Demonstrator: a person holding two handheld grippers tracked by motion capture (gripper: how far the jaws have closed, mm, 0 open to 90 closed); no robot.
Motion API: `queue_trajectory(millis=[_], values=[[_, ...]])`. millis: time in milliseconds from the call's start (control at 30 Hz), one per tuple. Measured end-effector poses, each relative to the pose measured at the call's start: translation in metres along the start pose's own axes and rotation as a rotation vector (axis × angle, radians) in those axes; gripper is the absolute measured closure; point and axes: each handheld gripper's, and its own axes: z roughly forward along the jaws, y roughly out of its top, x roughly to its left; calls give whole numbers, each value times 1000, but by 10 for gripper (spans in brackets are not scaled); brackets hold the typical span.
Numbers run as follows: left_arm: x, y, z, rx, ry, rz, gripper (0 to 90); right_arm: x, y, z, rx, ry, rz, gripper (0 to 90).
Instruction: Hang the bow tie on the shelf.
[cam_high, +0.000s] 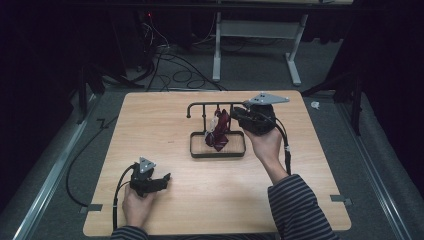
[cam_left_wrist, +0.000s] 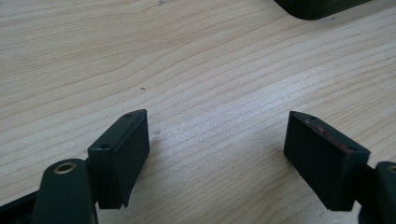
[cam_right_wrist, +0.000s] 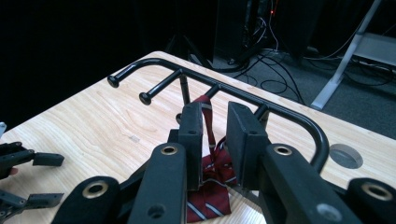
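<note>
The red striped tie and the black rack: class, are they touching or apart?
Touching. In the right gripper view the red striped tie hangs draped over a peg of the black rack; the high view shows its lower end lying in the rack's base tray.

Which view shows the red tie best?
The right gripper view: the red tie hangs close from the rack's hook, stripes legible. The high view shows it small; the left gripper view gives bare table.

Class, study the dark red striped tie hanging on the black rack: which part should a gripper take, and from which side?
Take the tie at the narrow hanging strip just below its peg, coming from the rack's open front, jaws either side. That strip is thin and taut; the lower part bunches in the tray.
</note>
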Motion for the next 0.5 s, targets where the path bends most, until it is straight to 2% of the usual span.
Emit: queue_trajectory(millis=[500], values=[[0,0,0,-2,1,-2,229,-13,-20,-19,0,-20,25,754]])
